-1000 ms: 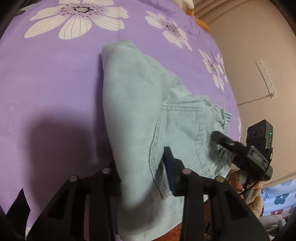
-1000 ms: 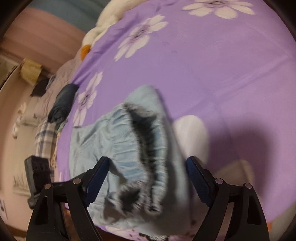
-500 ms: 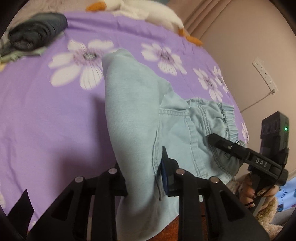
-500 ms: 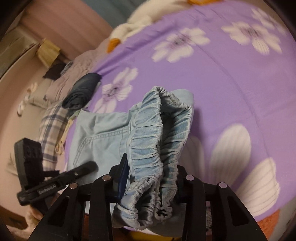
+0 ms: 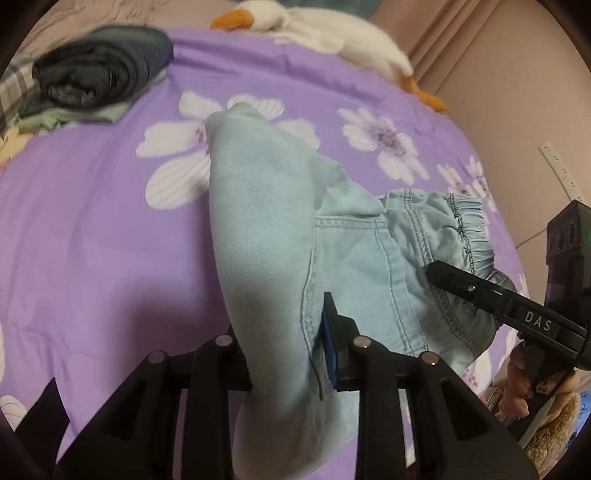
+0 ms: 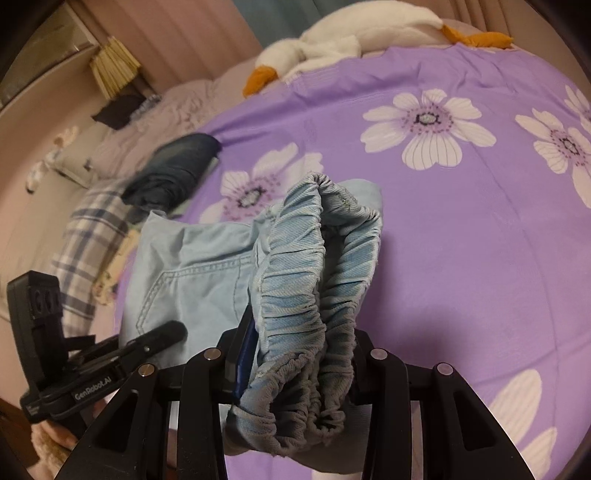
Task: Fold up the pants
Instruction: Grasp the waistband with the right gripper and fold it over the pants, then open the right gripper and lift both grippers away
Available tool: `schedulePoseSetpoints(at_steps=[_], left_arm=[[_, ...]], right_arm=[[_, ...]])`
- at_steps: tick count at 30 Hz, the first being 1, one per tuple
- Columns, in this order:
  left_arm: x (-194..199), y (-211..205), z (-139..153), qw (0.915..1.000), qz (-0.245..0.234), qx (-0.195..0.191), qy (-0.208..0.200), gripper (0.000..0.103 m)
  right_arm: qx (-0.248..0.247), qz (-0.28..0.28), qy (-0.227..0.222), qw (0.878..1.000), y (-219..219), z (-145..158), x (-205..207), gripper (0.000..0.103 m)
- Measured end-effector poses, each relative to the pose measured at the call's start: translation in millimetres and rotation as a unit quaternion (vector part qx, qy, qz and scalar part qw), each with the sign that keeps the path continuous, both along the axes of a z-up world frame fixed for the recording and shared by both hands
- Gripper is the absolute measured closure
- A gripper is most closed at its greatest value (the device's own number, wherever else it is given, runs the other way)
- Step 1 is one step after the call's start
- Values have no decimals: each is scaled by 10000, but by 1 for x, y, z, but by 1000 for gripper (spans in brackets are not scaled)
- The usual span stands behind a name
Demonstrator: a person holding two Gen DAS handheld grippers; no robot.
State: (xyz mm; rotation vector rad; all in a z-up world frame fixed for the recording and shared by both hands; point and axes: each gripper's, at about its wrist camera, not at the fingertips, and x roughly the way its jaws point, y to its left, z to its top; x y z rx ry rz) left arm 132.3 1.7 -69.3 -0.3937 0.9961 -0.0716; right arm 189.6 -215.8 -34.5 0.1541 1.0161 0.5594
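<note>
Light blue denim pants (image 5: pixel 258 206) lie folded lengthwise on a purple flowered bed sheet (image 5: pixel 92 240), their near end lifted. My left gripper (image 5: pixel 282 343) is shut on the folded side edge beside the back pocket. In the right wrist view my right gripper (image 6: pixel 303 347) is shut on the bunched elastic waistband (image 6: pixel 306 280), which stands up out of its jaws. Each gripper also shows in the other's view: the right gripper (image 5: pixel 480 291) at the waistband with a hand under it, and the left gripper (image 6: pixel 147 339) low at the left on the pants (image 6: pixel 192 266).
A dark folded garment (image 5: pixel 103 74) lies on plaid and pale cloths at the bed's far left. A white plush goose (image 5: pixel 332 33) stretches along the far edge. A wall with a power strip (image 5: pixel 557 170) borders the right side. Bare purple sheet (image 6: pixel 461 240) spreads around the pants.
The right gripper's jaws, wide apart around the waistband a second ago, have shut on it. Both grippers have risen and tilted up with the pants, bringing the bed's far end into view.
</note>
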Motion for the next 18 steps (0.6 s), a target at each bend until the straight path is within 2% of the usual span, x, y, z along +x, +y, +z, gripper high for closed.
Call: schedulePoseSetpoints(at_steps=[3, 6, 12, 15, 17, 18], left_arm=[[8, 3, -18, 9997, 40, -64, 244, 74], [12, 4, -32, 9990, 169, 13, 407, 66], [13, 3, -33, 9979, 342, -21, 550, 60], [8, 5, -32, 9975, 403, -172, 563, 46], [4, 6, -30, 9966, 517, -256, 588, 34], [0, 6, -25, 9962, 602, -170, 608, 32]], right_arm=[[-115, -64, 177, 9998, 3, -14, 6, 62], [-272, -122, 403, 9987, 4, -31, 12, 62], [-393, -301, 555, 9972, -4, -50, 14, 58], [-298, -357, 602, 9971, -9, -53, 15, 51], [-355, -422, 656, 9963, -12, -51, 15, 39], [-473, -412, 654, 9959, -13, -49, 13, 35]])
